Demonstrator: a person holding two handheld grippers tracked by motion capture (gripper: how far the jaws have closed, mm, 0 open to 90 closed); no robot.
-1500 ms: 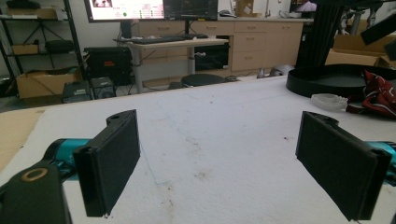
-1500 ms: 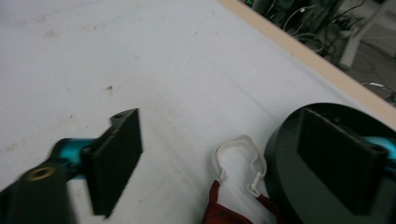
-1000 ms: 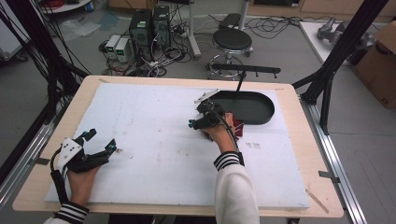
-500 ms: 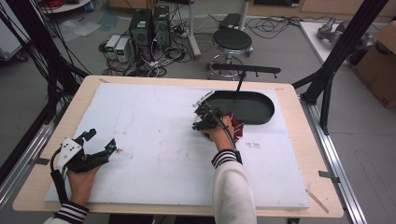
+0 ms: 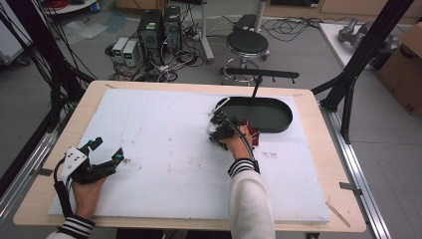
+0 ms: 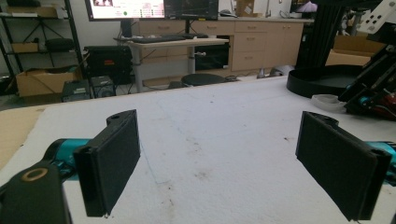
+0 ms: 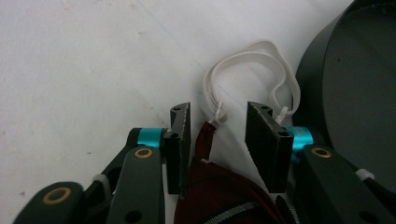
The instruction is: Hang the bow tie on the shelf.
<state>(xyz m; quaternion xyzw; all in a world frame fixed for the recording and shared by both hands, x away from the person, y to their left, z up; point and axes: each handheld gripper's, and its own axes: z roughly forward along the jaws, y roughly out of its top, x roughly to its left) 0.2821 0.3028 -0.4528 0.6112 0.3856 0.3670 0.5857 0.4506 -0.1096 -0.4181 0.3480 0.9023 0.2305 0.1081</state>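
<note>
The right gripper [image 7: 217,140] stood with its jaws partly apart astride a dark red fabric item [image 7: 224,191], whose white loop [image 7: 252,74] lay on the white mat [image 5: 164,149] toward 12 o'clock, just beside the black oval tray [image 7: 355,88] at 2 o'clock; whether the pads touched the fabric could not be told. The left gripper [image 6: 233,163] rested spread wide and empty near the mat's 8 o'clock corner in the high view, well apart from the tray.
</note>
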